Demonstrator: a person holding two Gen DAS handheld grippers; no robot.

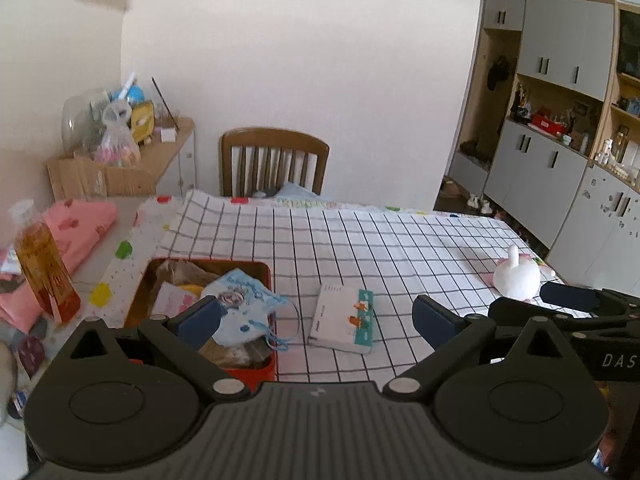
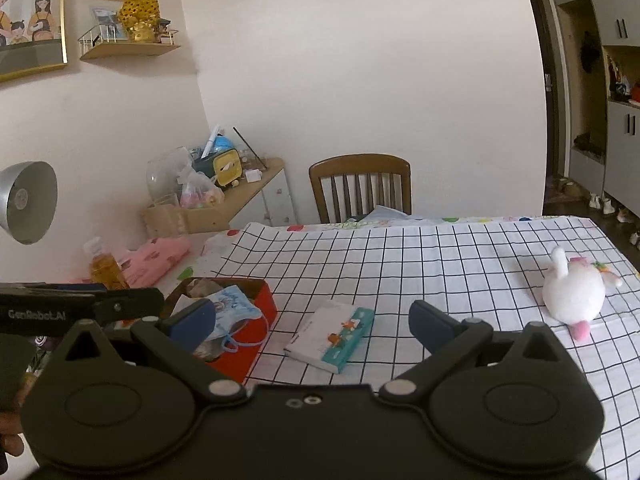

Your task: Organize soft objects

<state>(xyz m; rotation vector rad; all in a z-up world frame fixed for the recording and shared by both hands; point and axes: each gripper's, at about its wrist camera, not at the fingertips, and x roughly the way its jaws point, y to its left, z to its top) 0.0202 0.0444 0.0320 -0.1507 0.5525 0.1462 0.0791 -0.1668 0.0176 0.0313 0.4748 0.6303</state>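
A red tin box [image 1: 264,272] [image 2: 256,336] sits at the left of the checked table, holding a light blue drawstring pouch [image 1: 244,304] [image 2: 232,308] and papers. A white plush rabbit [image 1: 516,276] [image 2: 572,292] lies at the right of the table. A white and teal tissue pack [image 1: 344,318] [image 2: 332,334] lies between them. My left gripper [image 1: 316,316] is open and empty above the table's near edge, its left finger over the box. My right gripper [image 2: 312,320] is open and empty, beside the left one, which shows at the left edge [image 2: 80,304].
An amber liquid bottle [image 1: 44,264] [image 2: 106,268] and pink folded cloth [image 1: 80,228] [image 2: 156,256] lie left of the box. A wooden chair [image 1: 276,160] [image 2: 360,184] stands behind the table. A cluttered side shelf [image 1: 168,148] is far left; grey cabinets [image 1: 540,160] stand right.
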